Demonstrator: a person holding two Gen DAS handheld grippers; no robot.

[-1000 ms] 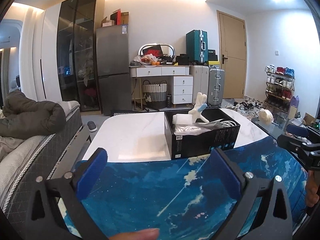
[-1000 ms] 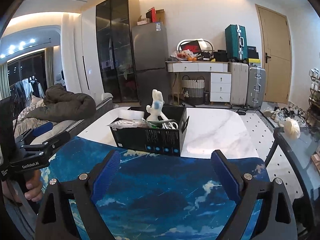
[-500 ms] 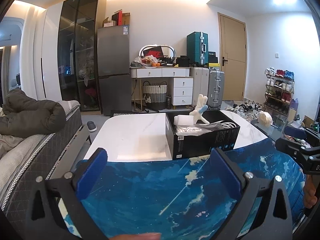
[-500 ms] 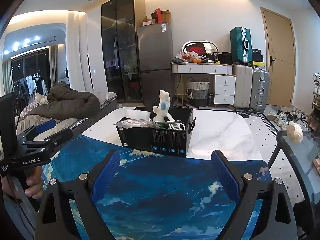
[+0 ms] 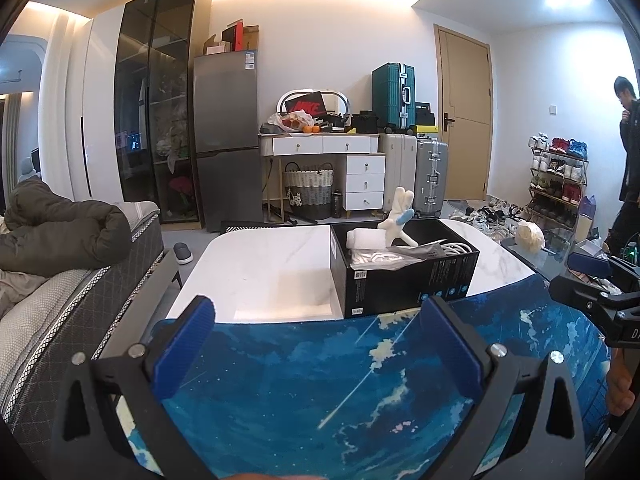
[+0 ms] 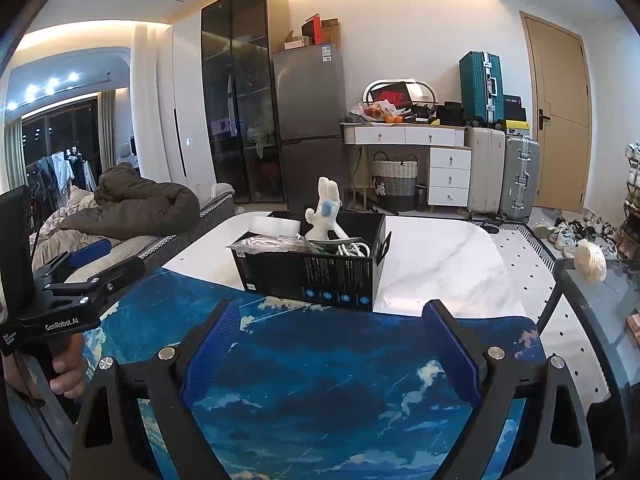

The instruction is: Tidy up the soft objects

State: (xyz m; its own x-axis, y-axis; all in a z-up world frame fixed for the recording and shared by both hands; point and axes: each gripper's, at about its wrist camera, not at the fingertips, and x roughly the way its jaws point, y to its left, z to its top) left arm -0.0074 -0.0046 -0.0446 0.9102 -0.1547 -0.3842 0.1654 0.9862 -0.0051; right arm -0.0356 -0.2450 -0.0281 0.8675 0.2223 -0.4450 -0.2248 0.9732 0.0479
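Black box (image 5: 404, 276) at 12 o'clock on the surface (image 5: 272, 276), holding a plush (image 5: 396, 220), a white roll (image 5: 362, 238), a bag and cords. Left hand-held gripper (image 5: 320, 344) and right hand-held gripper (image 6: 332, 344): both spread wide, empty, over the blue mat (image 6: 320, 380). Risk: the upright plush, leaning at the box's 12 o'clock edge, may topple out if nudged.

A lived-in home, living room and entryway in one.

A grey fridge (image 5: 226, 136), stacked suitcases (image 5: 430, 176) by the wooden door (image 5: 464, 120), a shoe rack (image 5: 558, 178), a white drawer unit (image 6: 448, 174), and a sofa with a dark jacket (image 6: 140, 206) beside the marble counter (image 6: 440, 260).
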